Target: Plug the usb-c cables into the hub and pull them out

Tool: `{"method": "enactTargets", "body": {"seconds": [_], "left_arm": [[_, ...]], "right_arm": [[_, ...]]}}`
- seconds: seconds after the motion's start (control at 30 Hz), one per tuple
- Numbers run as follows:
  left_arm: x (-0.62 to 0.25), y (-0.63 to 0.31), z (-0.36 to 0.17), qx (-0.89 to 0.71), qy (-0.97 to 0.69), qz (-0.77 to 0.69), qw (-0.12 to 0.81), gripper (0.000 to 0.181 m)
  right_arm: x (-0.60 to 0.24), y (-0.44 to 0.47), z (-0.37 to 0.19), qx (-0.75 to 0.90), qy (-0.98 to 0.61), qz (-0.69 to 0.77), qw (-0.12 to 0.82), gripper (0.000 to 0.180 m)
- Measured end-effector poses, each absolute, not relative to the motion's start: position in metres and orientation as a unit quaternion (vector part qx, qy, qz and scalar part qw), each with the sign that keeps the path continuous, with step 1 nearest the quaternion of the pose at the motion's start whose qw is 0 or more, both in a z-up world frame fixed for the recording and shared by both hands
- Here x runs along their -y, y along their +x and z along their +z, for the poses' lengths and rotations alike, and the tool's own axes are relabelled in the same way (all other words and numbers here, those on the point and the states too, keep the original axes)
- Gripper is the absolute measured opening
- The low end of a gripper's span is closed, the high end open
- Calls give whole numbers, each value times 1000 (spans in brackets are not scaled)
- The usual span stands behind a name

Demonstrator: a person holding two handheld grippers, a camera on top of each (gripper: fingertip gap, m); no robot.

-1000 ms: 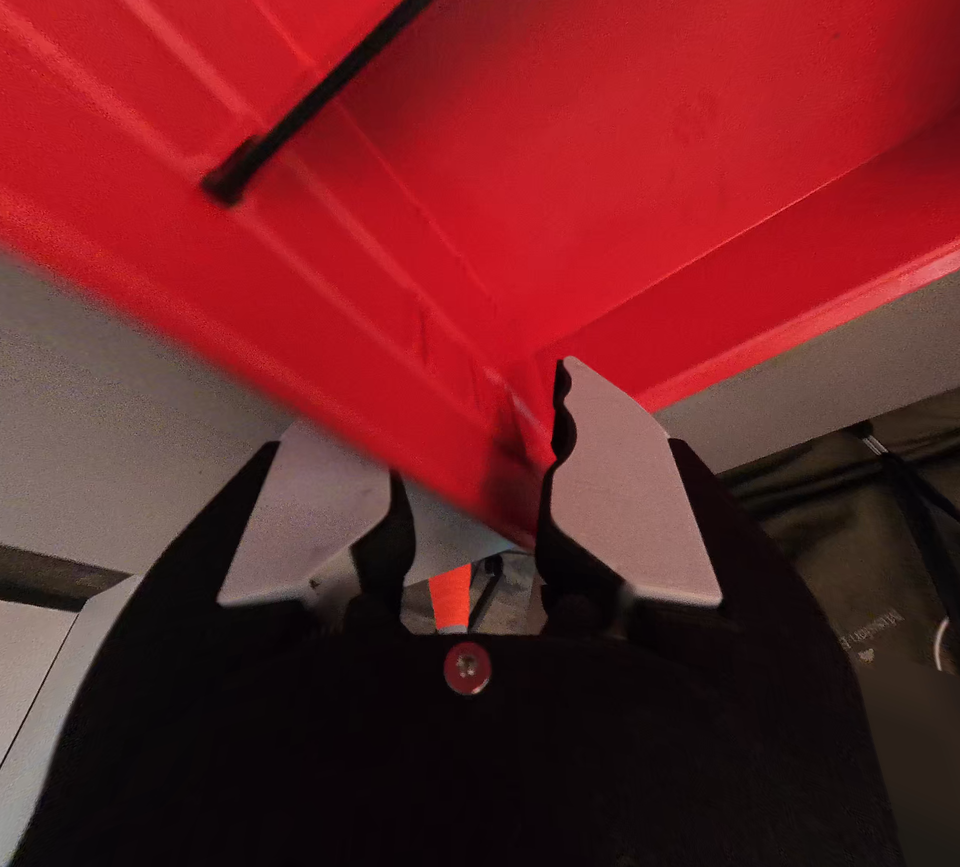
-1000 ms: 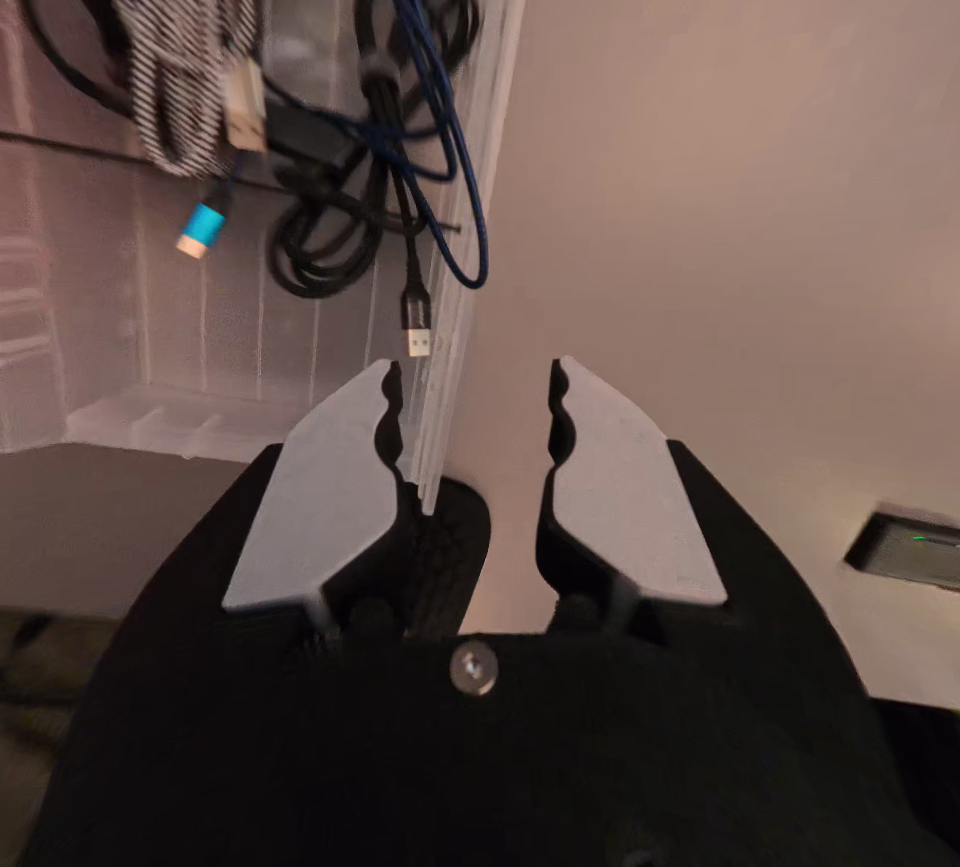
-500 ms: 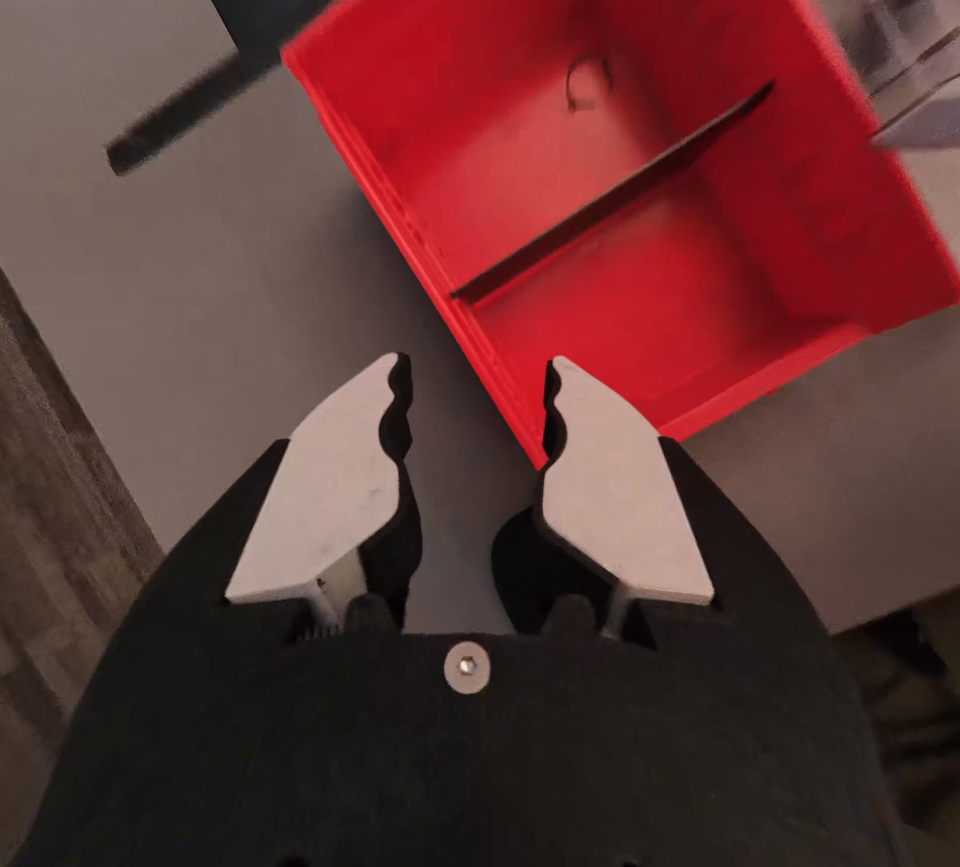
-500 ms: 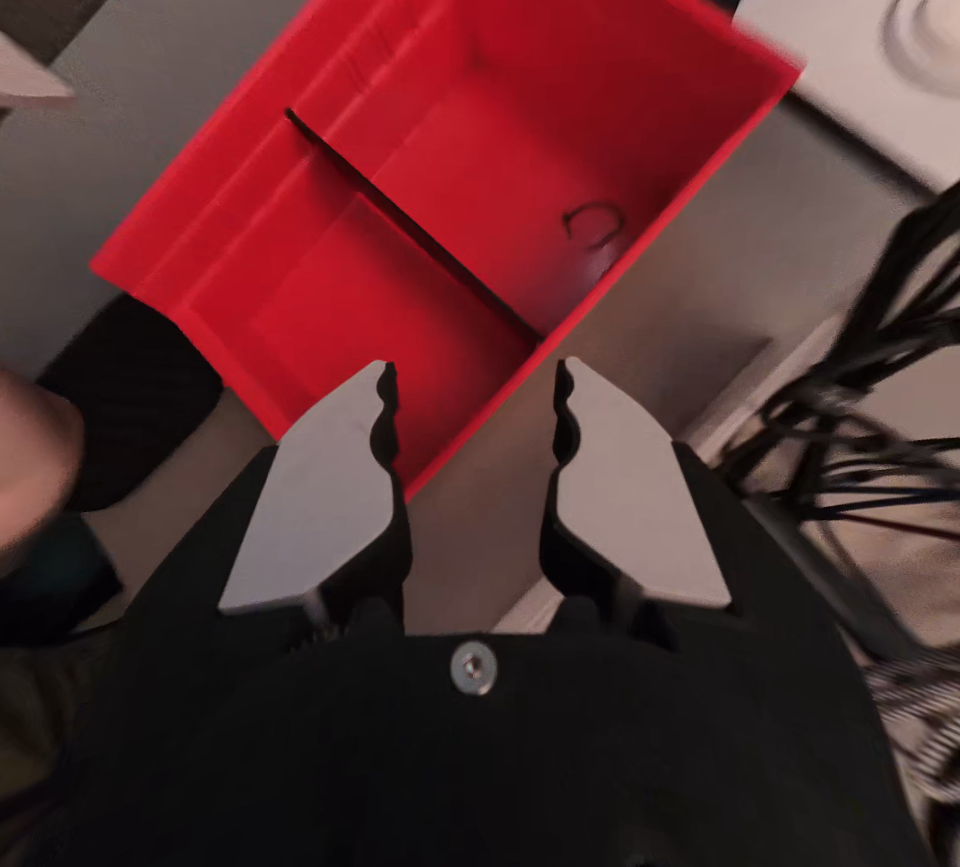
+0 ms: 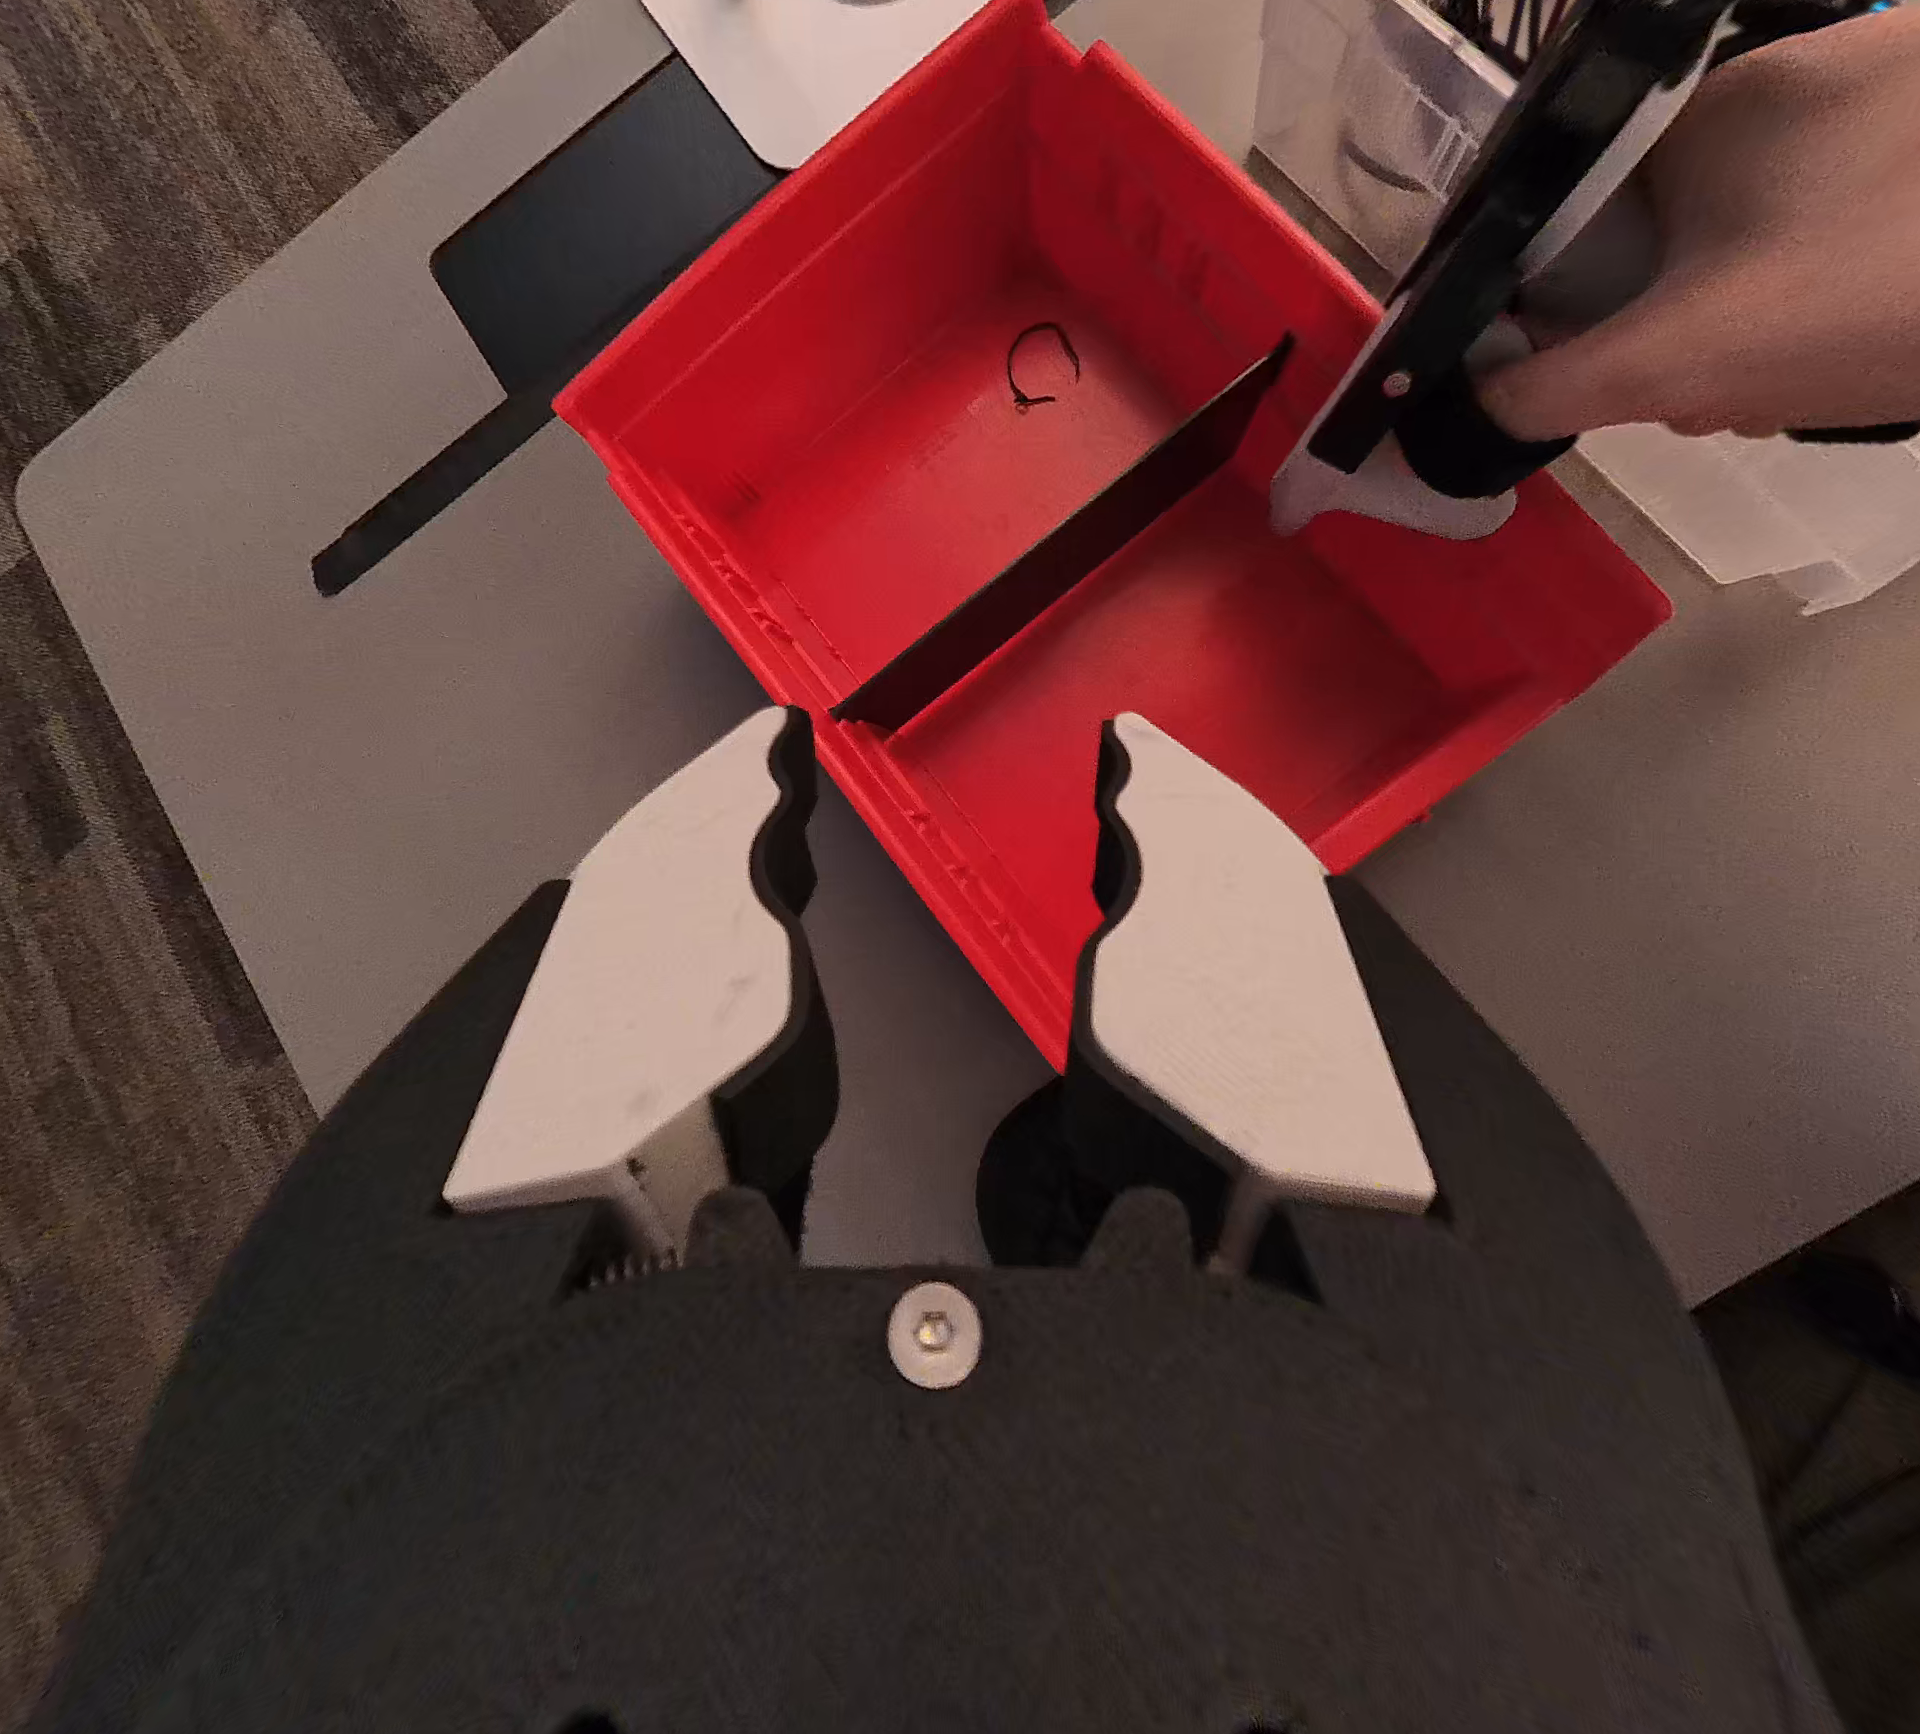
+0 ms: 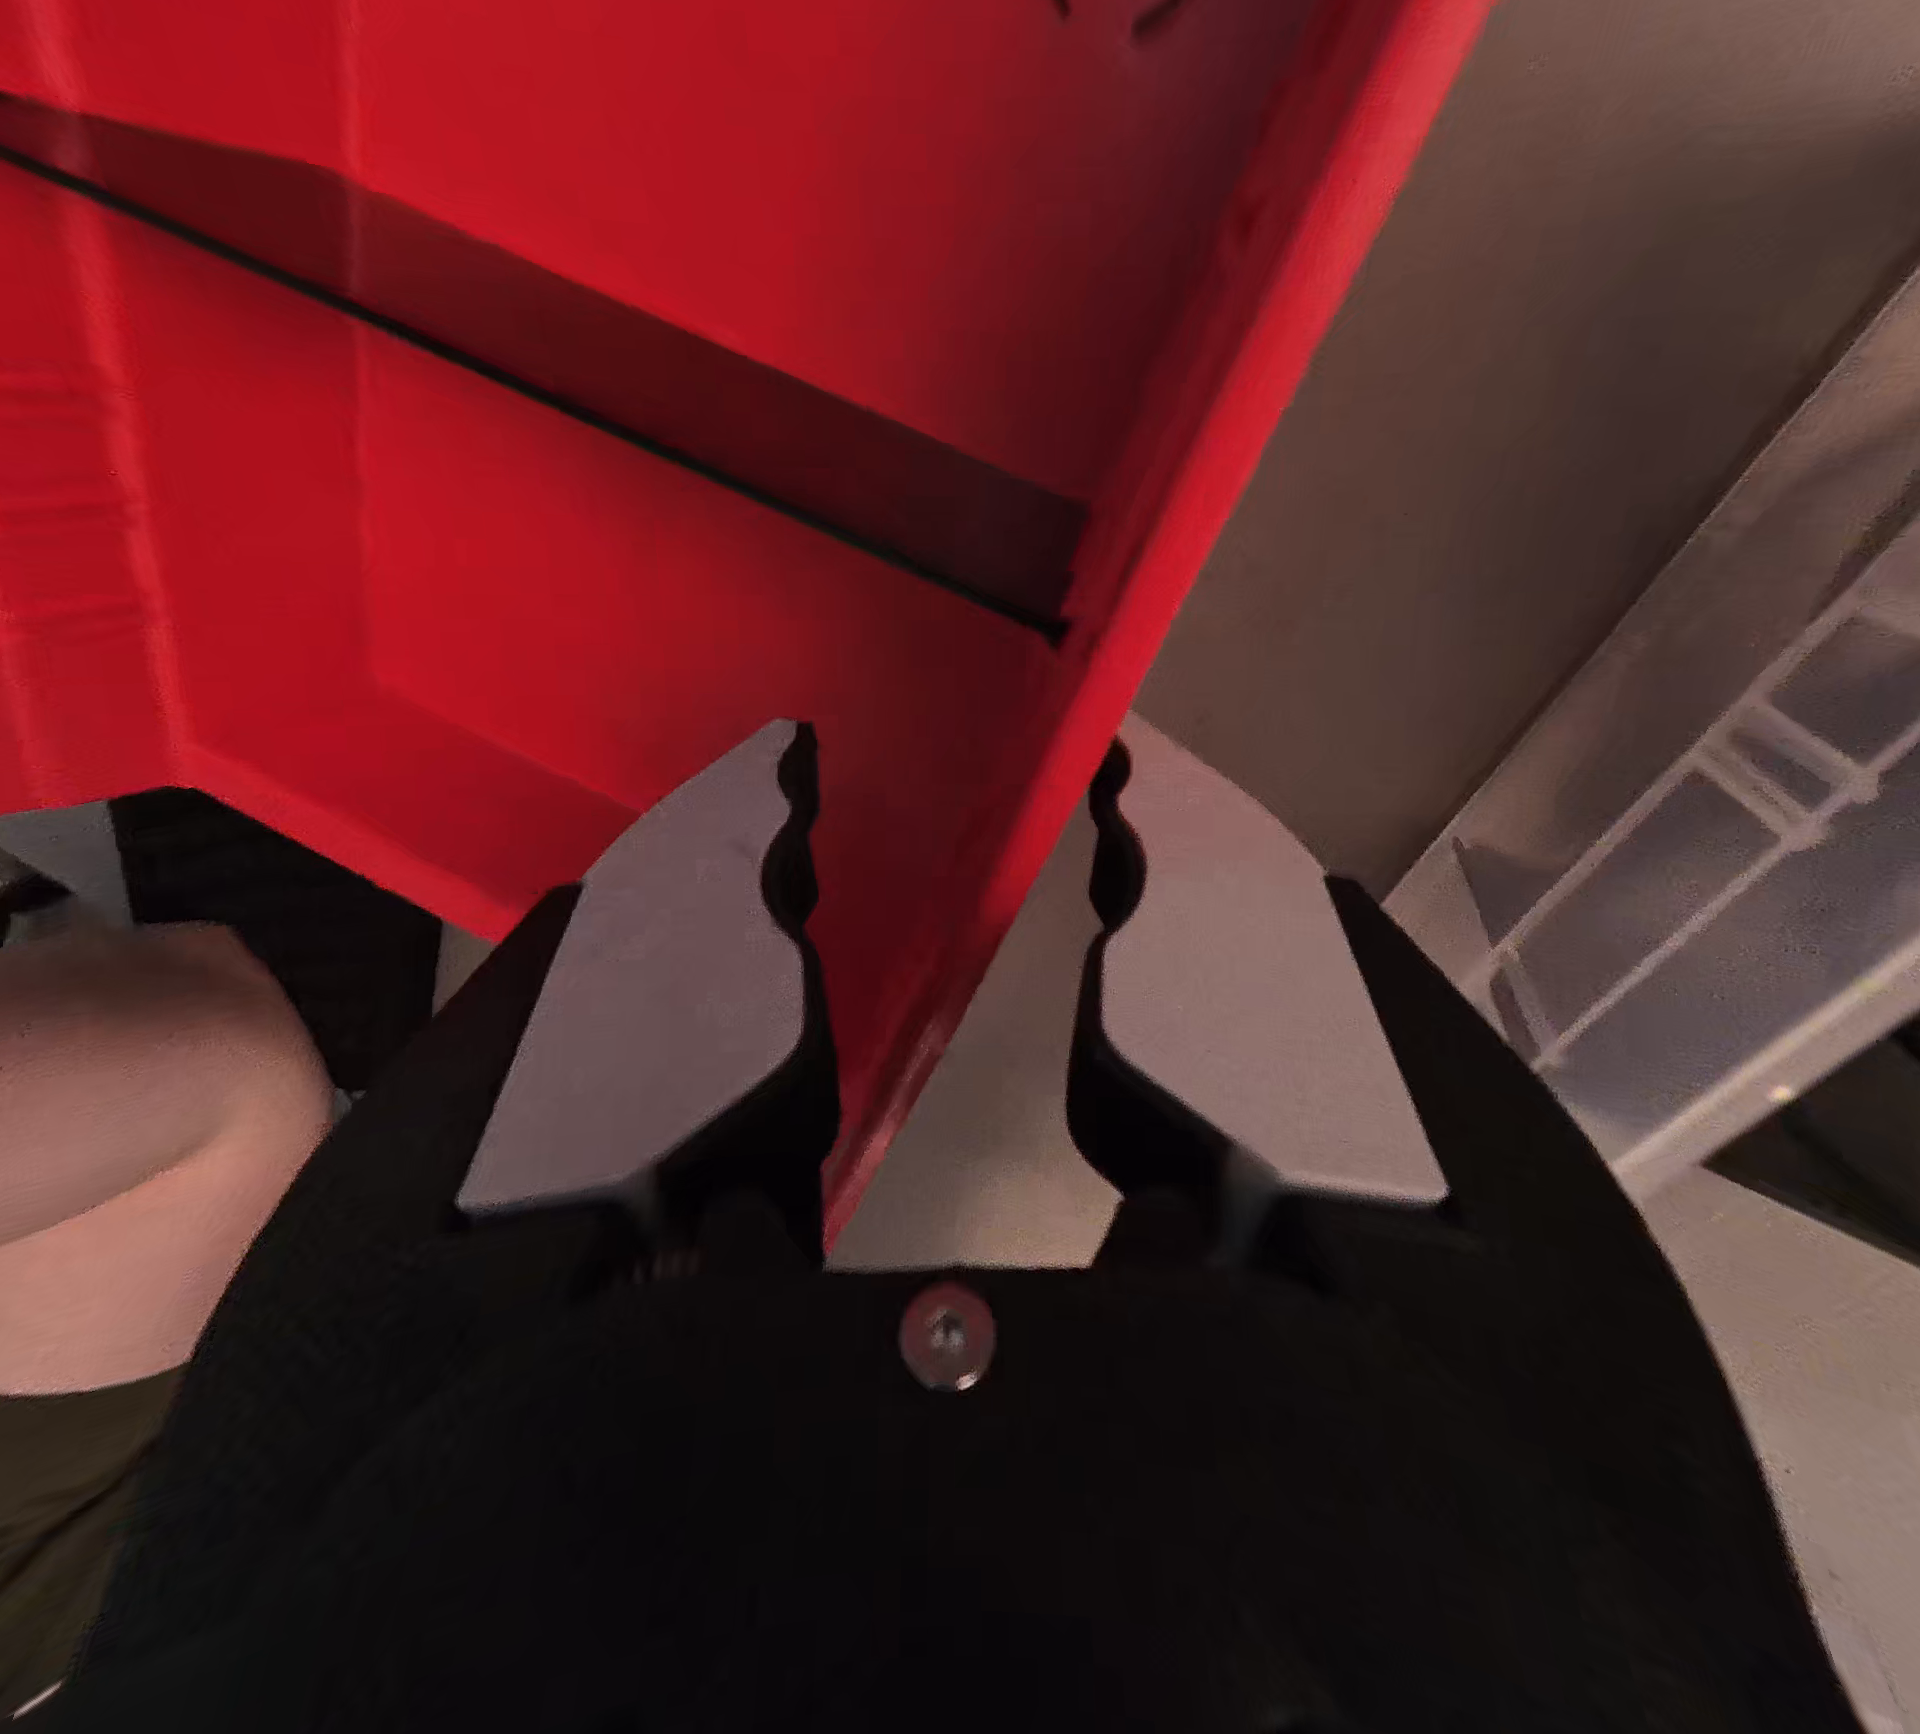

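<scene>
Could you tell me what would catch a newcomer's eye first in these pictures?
The bright red bin in the middle of the grey table, split by a black divider and holding only a small black wire loop. Next, the open left gripper straddling its near wall, and the open right gripper straddling the opposite wall.

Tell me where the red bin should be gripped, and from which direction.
Probably by a long side wall, from above. The red bin is open-topped with thin upright walls, so one finger fits inside and one outside. The right gripper stands open astride one wall; the left gripper is open over the opposite one.
</scene>
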State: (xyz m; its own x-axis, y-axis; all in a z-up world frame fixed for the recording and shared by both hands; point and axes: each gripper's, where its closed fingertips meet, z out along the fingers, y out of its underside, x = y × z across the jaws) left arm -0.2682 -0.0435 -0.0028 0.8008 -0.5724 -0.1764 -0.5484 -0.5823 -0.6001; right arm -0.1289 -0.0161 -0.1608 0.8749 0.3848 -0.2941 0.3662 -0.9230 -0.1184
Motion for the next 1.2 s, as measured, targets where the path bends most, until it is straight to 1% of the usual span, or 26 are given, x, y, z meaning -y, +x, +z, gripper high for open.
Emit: {"method": "enactTargets", "body": {"seconds": [0.03,0.13,0.17,0.23,0.3,0.37,0.5,0.57,0.7,0.77,0.9,0.97,1.0,1.07,1.1,1.2], "left_arm": [[44,-268,-3,-317,-888,-19,331,52],[45,-265,0,-320,-885,-22,338,51],[45,-265,3,-319,-883,-23,343,51],[47,-264,9,-314,-879,-30,357,49],[52,-262,22,-299,-874,-51,381,42],[59,-258,46,-285,-852,-73,434,41],[86,-248,103,-251,-780,-126,560,54],[102,-245,123,-239,-744,-147,607,57],[129,-234,140,-253,-706,-190,633,66],[143,-219,140,-288,-693,-224,622,68],[188,-179,125,-410,-659,-326,539,67],[196,-169,117,-443,-655,-331,516,68],[198,-163,110,-461,-655,-327,501,65],[199,-152,87,-505,-665,-311,453,65],[195,-146,72,-521,-677,-299,426,67],[158,-124,35,-514,-729,-261,369,84]], "right_arm": [[18,-128,-166,187,-970,156,19,49],[21,-131,-176,170,-970,172,-10,22],[20,-130,-177,179,-969,170,-15,18],[16,-131,-177,189,-967,168,-16,17],[14,-137,-176,200,-965,168,-17,16],[15,-151,-174,202,-962,181,-18,14],[14,-194,-164,223,-947,230,-35,5],[11,-217,-150,248,-935,250,-33,4],[-2,-245,-100,292,-918,267,-9,5],[-12,-244,-67,299,-915,270,9,5],[-37,-197,-1,293,-922,248,48,5],[-49,-152,26,281,-931,221,69,5],[-54,-126,38,267,-937,211,78,5],[-62,-69,60,230,-948,200,97,5],[-64,-39,69,209,-952,195,108,5],[-62,58,88,136,-964,182,138,5]]}}
